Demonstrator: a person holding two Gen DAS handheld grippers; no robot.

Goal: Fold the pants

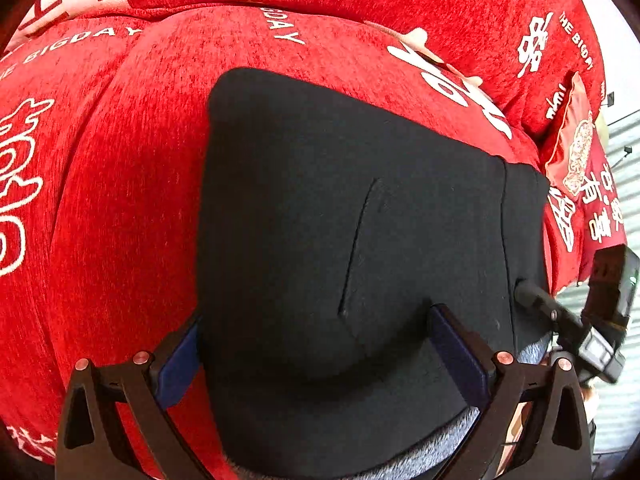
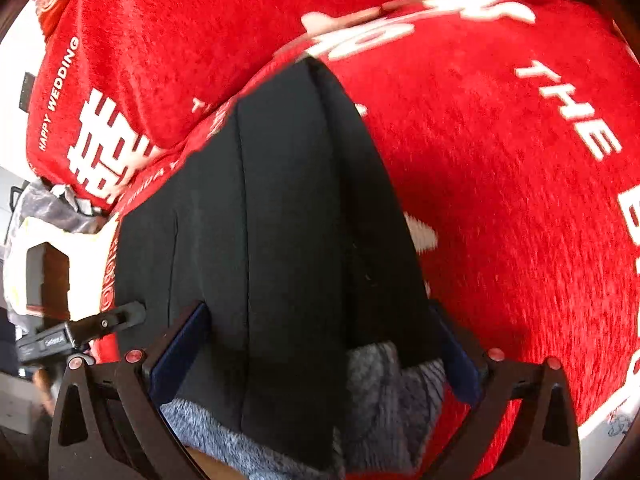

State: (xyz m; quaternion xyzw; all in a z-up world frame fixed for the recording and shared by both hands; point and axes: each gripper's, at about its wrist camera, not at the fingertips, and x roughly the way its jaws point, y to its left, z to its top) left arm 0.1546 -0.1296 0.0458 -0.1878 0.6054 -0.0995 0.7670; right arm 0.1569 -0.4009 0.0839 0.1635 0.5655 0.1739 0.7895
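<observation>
Black pants (image 1: 340,200) lie folded on a red sofa cover (image 1: 120,160), their waistband toward the right. Grey fleece lining (image 1: 420,452) shows at the near edge. My left gripper (image 1: 314,316) stands open, its blue-padded fingers wide apart, with the near edge of the pants bulging between them. In the right wrist view the pants (image 2: 288,200) run away from me as a narrow stack, with lining (image 2: 384,392) exposed. My right gripper (image 2: 318,308) is open too and straddles that end. A finger of the other gripper (image 2: 124,314) rests at the pants' left edge.
The red cover (image 2: 500,160) carries white lettering and rises into a backrest behind the pants. An embroidered red cushion (image 1: 576,148) stands at the right end. A pale strip (image 2: 352,20) lies in the seat crease. Grey and white clutter (image 2: 40,272) sits past the sofa's edge.
</observation>
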